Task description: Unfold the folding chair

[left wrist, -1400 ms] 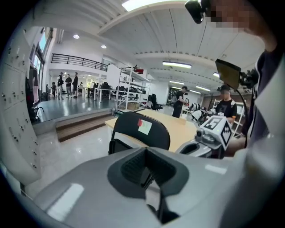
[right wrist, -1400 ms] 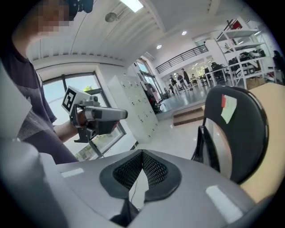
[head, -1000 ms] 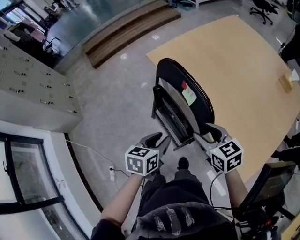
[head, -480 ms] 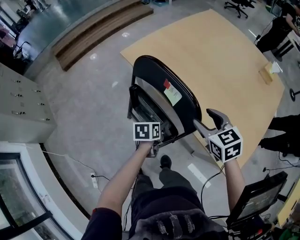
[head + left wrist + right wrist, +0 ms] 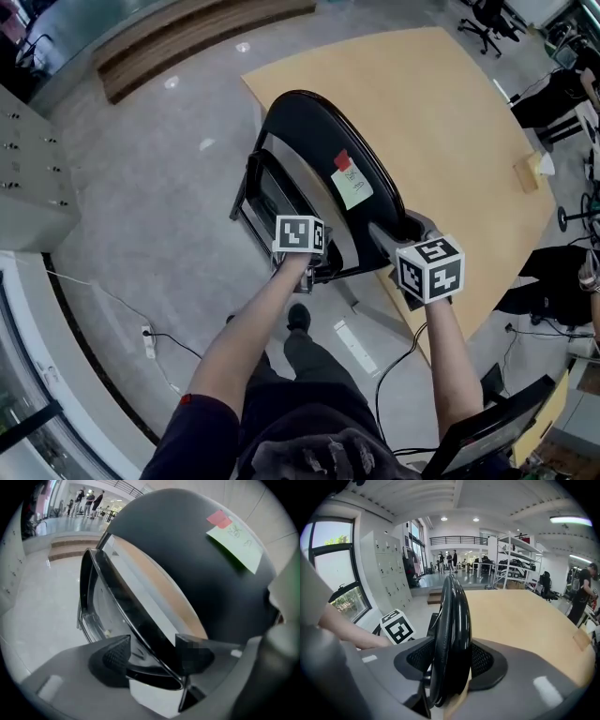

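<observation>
Right gripper (image 5: 449, 660) clamped on folding chair (image 5: 319, 141) backrest (image 5: 450, 616), left gripper (image 5: 152, 649) gripping seat frame (image 5: 145, 620); best to brace backrest and ease frame leftward slowly.

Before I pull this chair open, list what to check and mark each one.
1. The right claw is shut on the seat edge: ok.
2. The left claw is clamped tight on the frame rail between its jaws: cannot tell.
3. The folding chair is not yet opened: ok.
4. Chair feet planted on the floor: cannot tell, feet hidden.
5. Nothing standing close around the chair: ok.
</observation>
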